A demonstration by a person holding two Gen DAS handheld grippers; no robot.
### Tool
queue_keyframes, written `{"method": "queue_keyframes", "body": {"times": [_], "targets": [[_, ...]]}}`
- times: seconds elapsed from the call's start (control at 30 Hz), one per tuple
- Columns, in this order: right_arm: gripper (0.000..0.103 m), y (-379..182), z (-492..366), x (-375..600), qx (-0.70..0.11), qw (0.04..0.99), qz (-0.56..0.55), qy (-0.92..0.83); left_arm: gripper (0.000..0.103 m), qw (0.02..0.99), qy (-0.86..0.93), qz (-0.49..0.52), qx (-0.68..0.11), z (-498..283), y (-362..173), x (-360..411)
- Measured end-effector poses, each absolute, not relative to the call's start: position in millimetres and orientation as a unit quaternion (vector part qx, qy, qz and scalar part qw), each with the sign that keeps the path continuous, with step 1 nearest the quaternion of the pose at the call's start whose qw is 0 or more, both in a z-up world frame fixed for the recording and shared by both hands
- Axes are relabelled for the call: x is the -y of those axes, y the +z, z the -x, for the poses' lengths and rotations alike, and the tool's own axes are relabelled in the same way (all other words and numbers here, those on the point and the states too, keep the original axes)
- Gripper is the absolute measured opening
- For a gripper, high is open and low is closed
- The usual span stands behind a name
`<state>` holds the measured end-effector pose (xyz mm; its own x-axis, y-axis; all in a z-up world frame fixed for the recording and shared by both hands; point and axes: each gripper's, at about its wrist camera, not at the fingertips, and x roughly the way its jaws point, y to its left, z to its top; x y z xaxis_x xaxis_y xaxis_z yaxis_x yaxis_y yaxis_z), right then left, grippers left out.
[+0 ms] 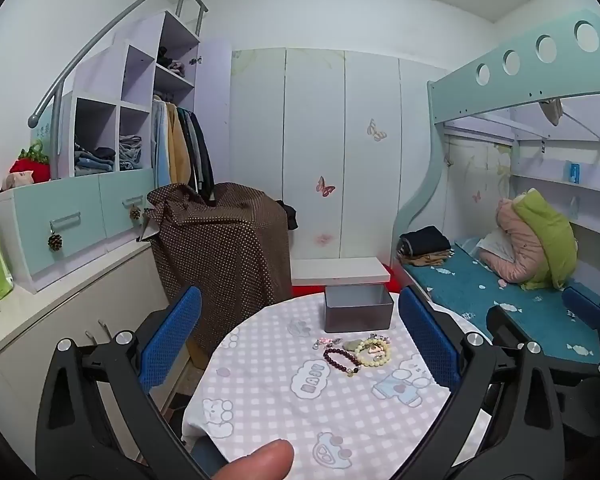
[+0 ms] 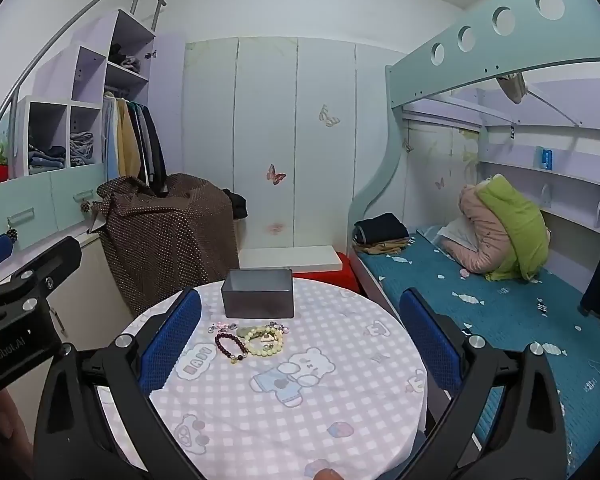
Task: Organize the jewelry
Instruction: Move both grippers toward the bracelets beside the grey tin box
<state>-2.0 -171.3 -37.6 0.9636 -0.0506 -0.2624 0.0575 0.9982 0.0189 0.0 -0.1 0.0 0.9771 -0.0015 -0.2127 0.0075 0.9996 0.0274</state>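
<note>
Both grippers, left point(image 1: 300, 344) and right point(image 2: 300, 344), hover with fingers spread wide and empty above the round checked surface point(image 2: 300, 408), where bracelets point(image 2: 248, 342) lie clustered just before the open grey box point(image 2: 258, 294).

hand-held gripper point(image 1: 296, 344) | black frame | blue textured pads | silver screws

matt checked cloth point(image 2: 300, 400) covers the table; grey box point(image 2: 258, 294) smooth; dark red bracelet point(image 2: 230, 346) of glossy beads.
</note>
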Motion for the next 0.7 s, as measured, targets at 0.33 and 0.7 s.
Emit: {"method": "queue_keyframes", "body": {"times": [0.33,0.7], "targets": [[0.096,-35,0,167,-0.130,0.991,-0.018,-0.026,0.098,0.994,-0.005,-0.006,-0.111,-5,-4,-3],[0.096,-37,-11,169,-0.136,0.990,-0.012,-0.014,0.099,0.993,-0.001,-0.001,-0.117,-9,-4,-6]]}}
